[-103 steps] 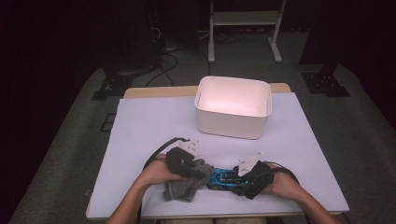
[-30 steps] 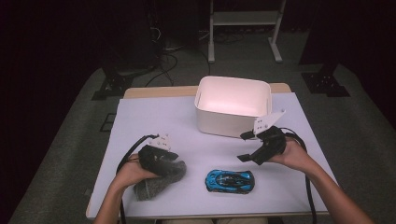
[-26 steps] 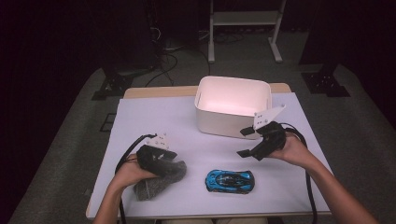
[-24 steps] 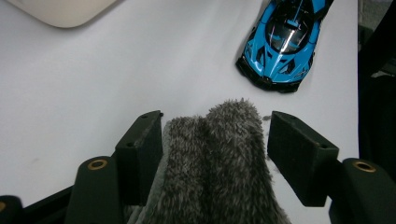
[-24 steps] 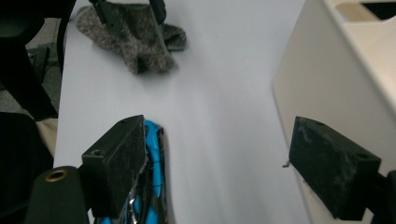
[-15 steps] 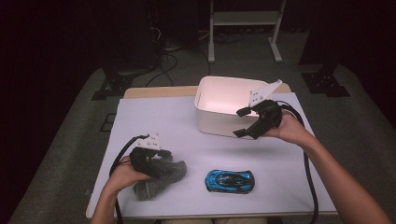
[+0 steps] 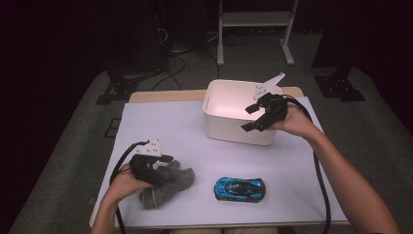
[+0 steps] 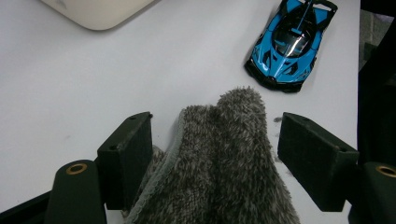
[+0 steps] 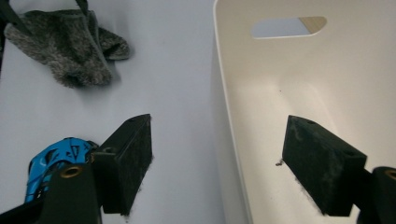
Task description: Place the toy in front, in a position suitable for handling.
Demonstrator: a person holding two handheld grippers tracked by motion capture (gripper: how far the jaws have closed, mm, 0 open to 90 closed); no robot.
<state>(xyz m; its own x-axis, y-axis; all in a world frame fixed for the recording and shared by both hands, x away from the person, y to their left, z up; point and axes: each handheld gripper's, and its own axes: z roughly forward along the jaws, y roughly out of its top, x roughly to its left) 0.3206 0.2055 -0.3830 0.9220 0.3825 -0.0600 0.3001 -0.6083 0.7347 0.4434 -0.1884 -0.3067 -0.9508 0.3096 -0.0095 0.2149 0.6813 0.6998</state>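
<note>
In the left gripper view the sock (image 8: 224,163) runs off the bottom edge, so its length cannot be told, and it hides the desk (image 8: 93,79) beneath and between the jaws. The car (image 8: 289,44) there loses its far end to the top edge, and the bin (image 8: 98,11) shows as one corner. In the right gripper view the left jaw covers much of the car (image 9: 56,158), the sock (image 9: 70,44) is cut at the top, and the bin (image 9: 299,107) runs past the right edge. In the high view the left tool (image 7: 163,170) is partly buried in the sock (image 7: 170,187), its fingertips too small to tell; the right tool (image 7: 251,117) hides part of the bin's (image 7: 234,129) rim.
</note>
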